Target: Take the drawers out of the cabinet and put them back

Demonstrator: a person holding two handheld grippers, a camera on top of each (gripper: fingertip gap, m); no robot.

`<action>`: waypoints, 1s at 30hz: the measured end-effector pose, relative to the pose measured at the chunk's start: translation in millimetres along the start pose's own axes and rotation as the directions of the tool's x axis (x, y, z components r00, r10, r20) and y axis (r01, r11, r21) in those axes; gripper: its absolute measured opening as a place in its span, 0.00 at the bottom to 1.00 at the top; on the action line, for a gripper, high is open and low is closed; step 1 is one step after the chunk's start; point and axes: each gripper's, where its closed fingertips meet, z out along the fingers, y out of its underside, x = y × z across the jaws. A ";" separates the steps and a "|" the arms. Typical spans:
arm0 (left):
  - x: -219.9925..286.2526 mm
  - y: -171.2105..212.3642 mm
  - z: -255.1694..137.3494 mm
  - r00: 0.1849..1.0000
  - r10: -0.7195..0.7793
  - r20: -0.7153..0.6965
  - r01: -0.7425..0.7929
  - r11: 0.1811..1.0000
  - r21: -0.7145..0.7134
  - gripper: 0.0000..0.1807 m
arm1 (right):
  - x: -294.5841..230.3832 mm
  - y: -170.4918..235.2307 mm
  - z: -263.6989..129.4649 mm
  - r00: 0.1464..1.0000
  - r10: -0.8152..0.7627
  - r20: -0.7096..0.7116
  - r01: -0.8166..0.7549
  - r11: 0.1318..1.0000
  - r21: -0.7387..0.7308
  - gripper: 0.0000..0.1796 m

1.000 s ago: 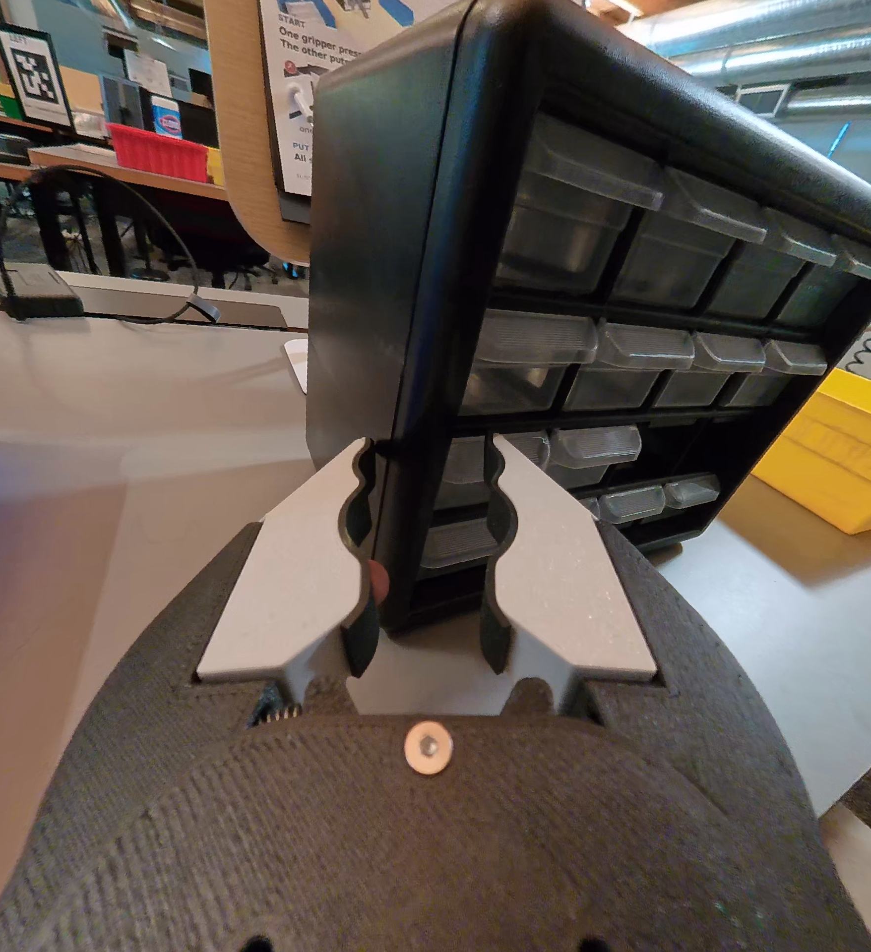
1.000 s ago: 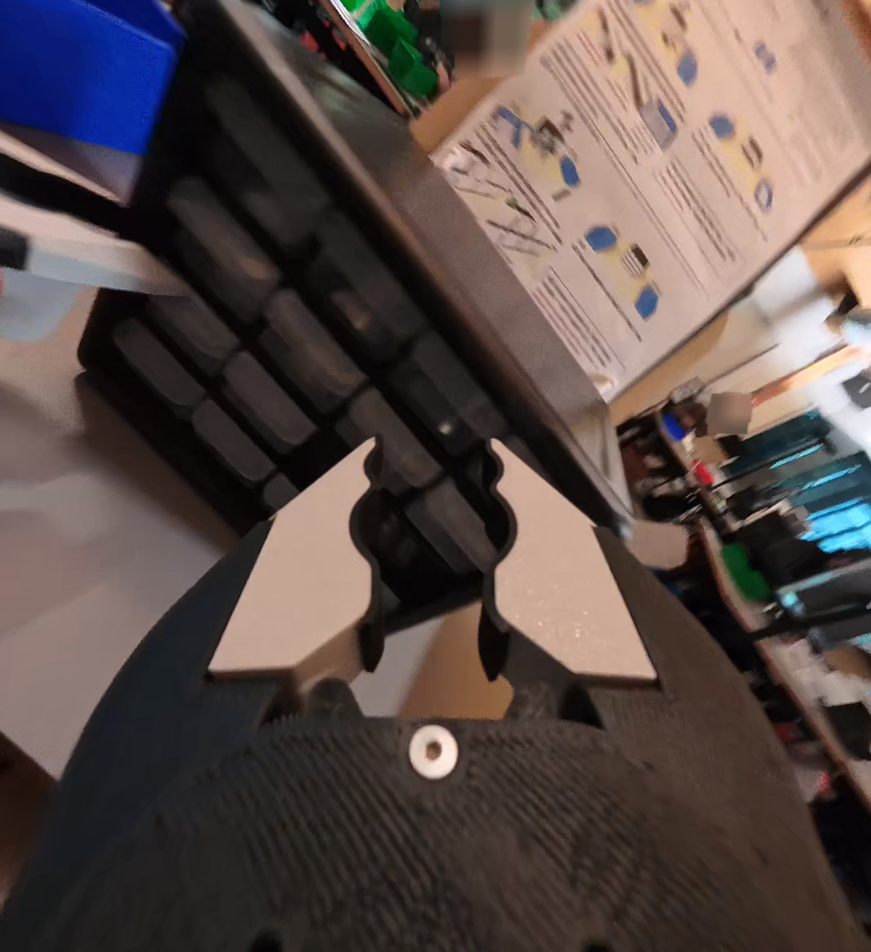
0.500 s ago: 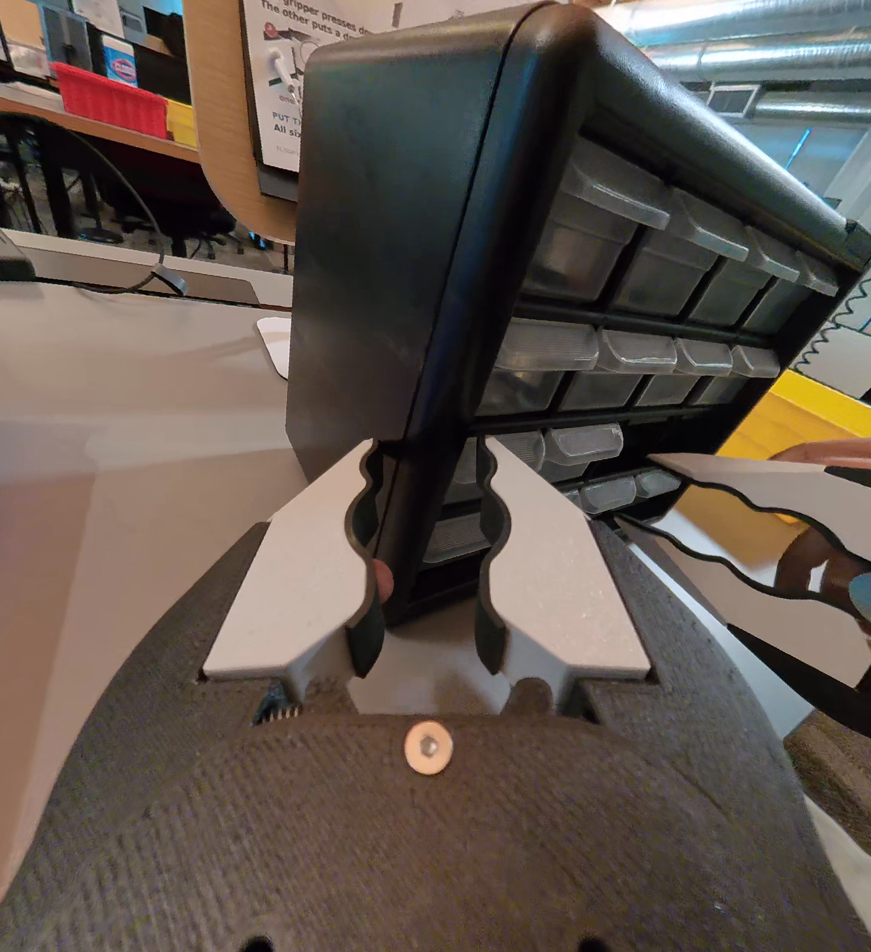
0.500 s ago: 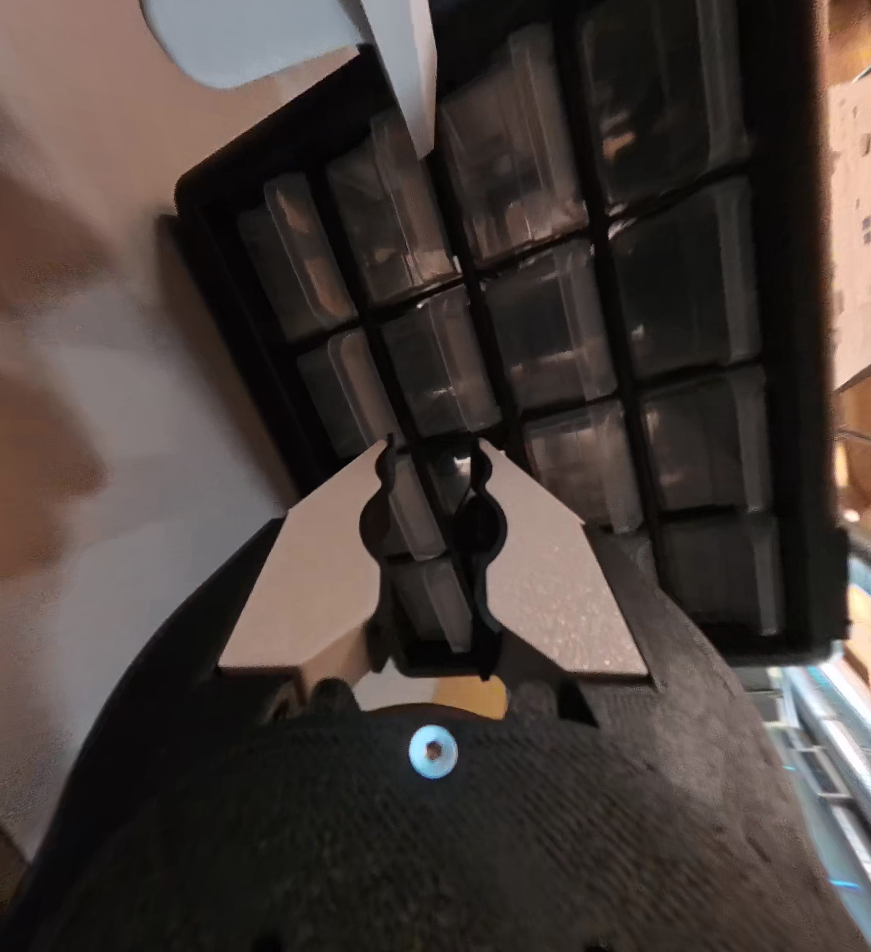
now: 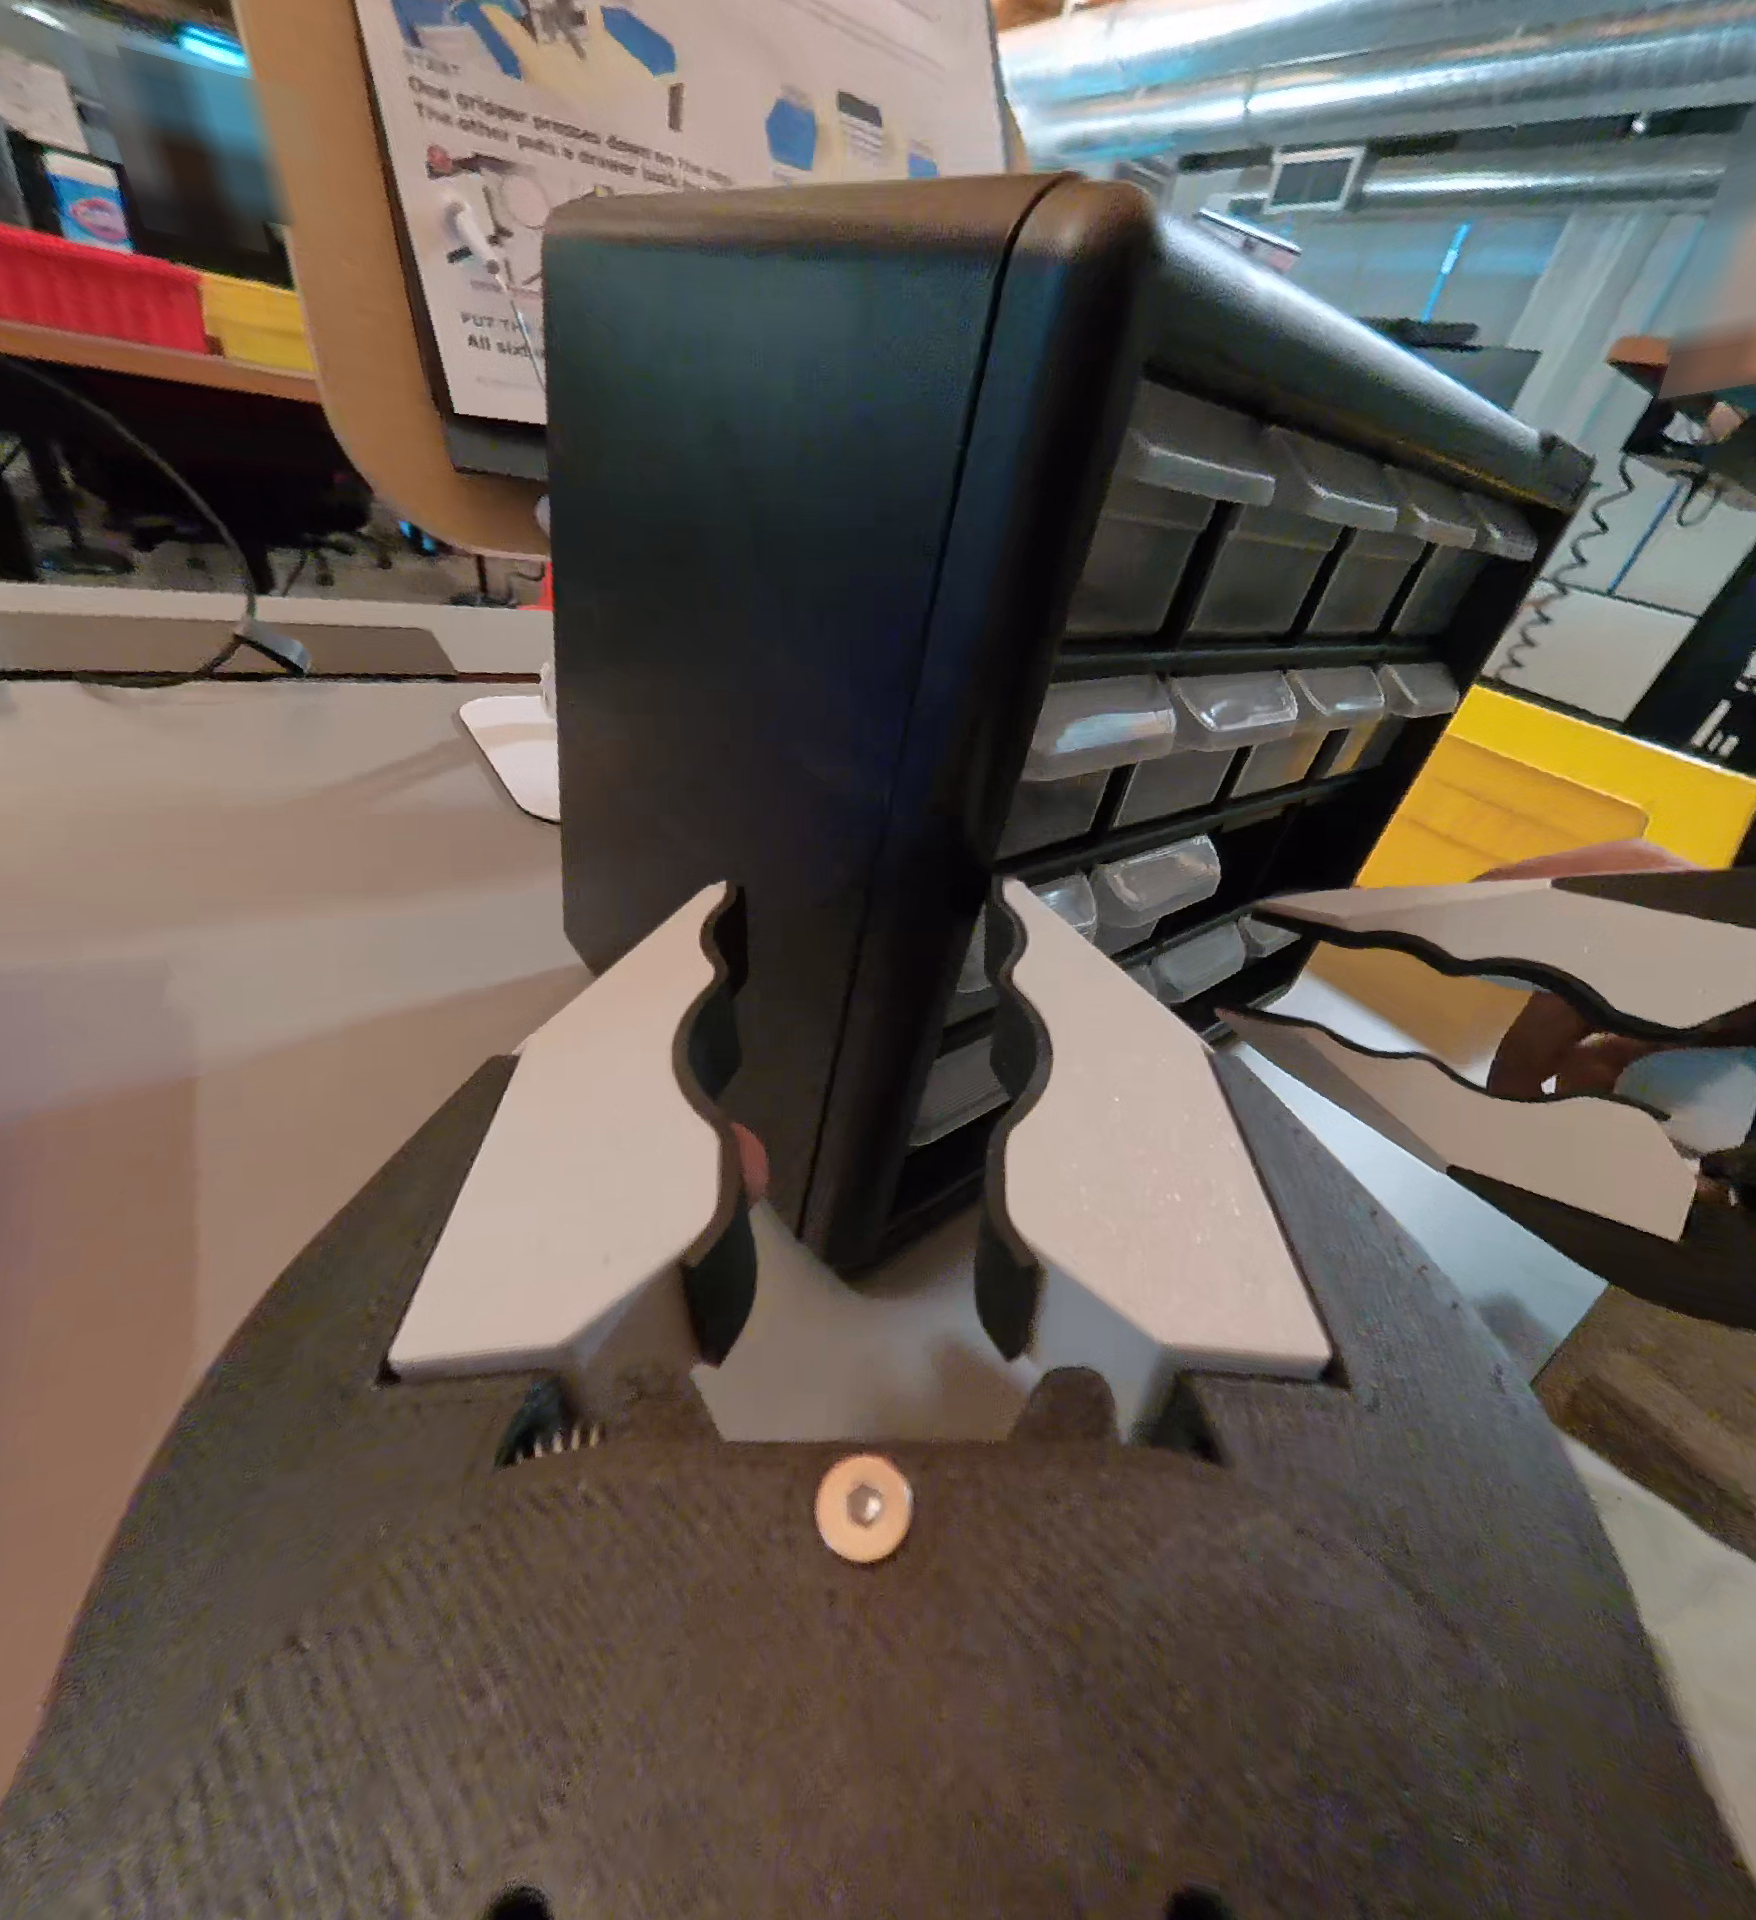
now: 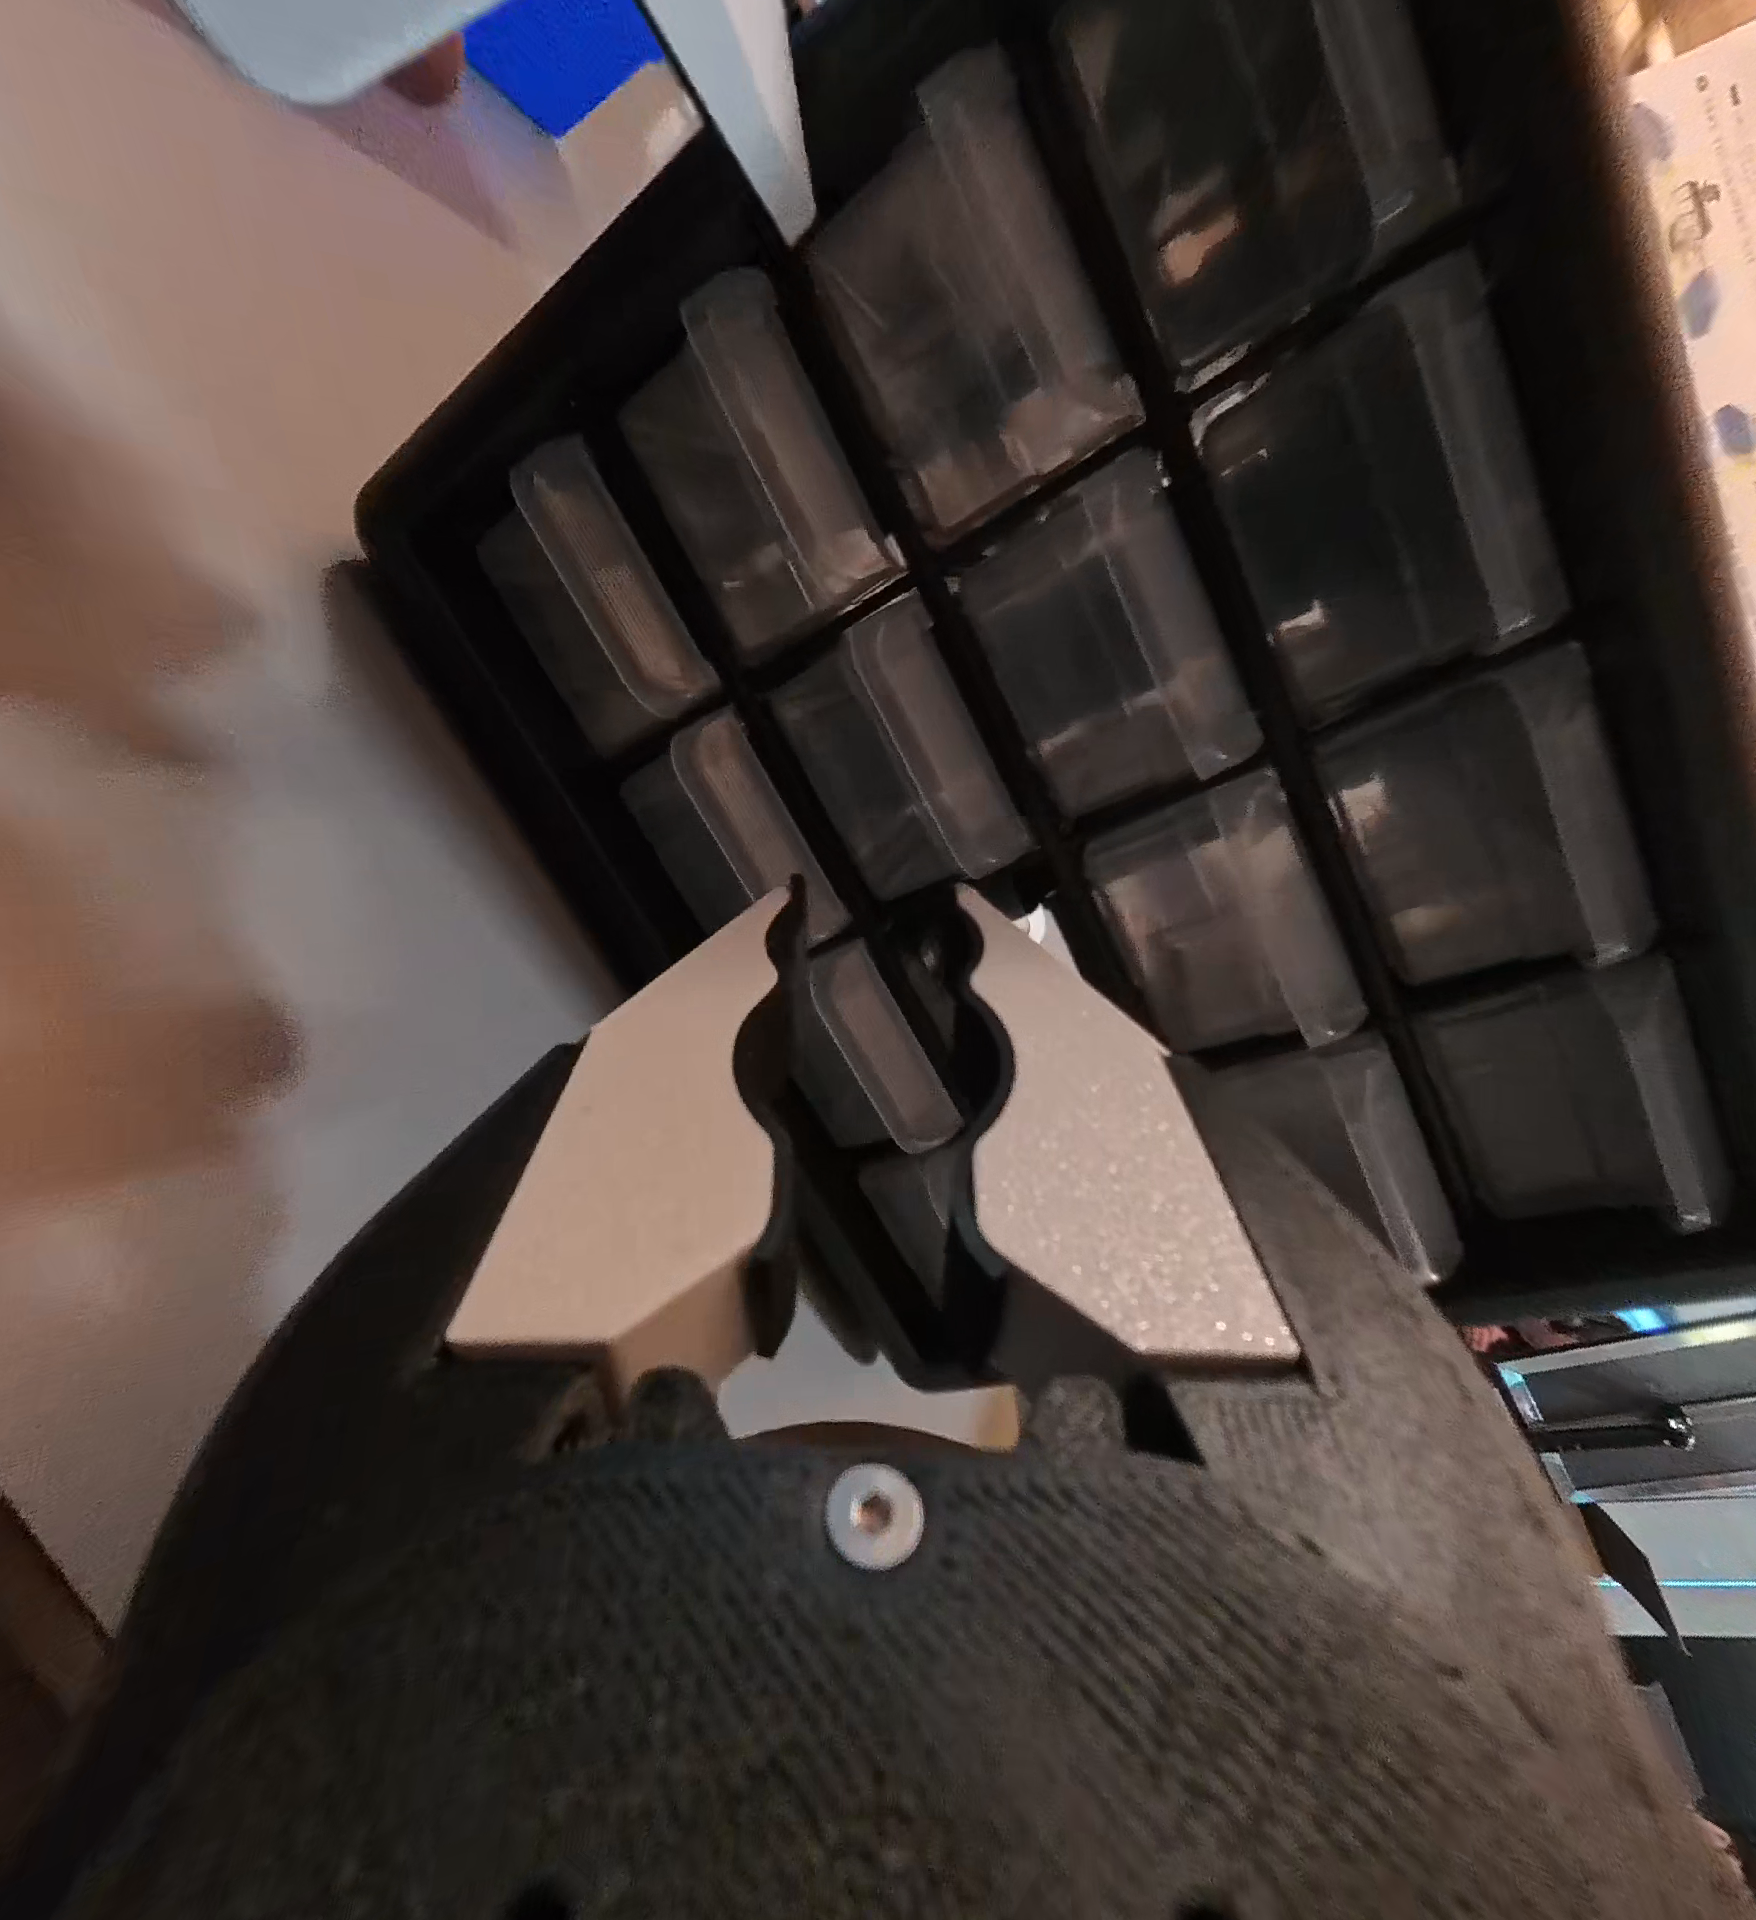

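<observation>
A black cabinet (image 5: pixel 780 644) of clear drawers (image 5: pixel 1160 727) stands on a grey counter (image 5: pixel 178 894). The left hand-held gripper (image 5: pixel 863 1060), fingers spread wide, straddles the cabinet's front corner edge. The right hand-held gripper (image 6: pixel 879 1039), turned sideways and narrowed, brackets the handle of a bottom-row drawer (image 6: pixel 879 1049); whether it grips is unclear.

The black cabinet (image 5: pixel 801 675) fills the gap between the left tongs (image 5: pixel 863 914), its front corner edge wedged there. Left of the cabinet the counter (image 5: pixel 178 883) lies bare. At the cabinet's front, the right tongs (image 5: pixel 1258 961) crowd the lower drawers (image 5: pixel 1154 883), and a yellow bin (image 5: pixel 1539 821) blocks the far side.
</observation>
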 end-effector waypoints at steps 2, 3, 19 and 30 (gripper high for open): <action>1.0 1.3 -0.4 0.998 0.035 -0.046 -0.035 0.999 -0.010 0.24 | -1.7 -0.3 1.7 1.000 -0.006 -0.008 0.006 1.000 0.002 0.13; 4.4 2.4 -0.2 0.996 0.055 -0.076 -0.056 0.998 -0.012 0.24 | -2.7 -0.4 2.5 1.000 -0.014 -0.011 0.014 1.000 0.001 0.13; 9.0 20.1 -0.7 0.960 0.264 -0.094 -0.271 0.960 -0.073 0.22 | 2.6 -21.6 6.3 0.984 -0.164 -0.065 0.168 0.983 0.074 0.14; 11.7 24.5 0.6 0.967 0.222 -0.126 -0.235 0.966 -0.103 0.22 | 9.6 -20.6 12.9 0.904 -0.402 -0.148 0.407 0.914 -0.001 0.05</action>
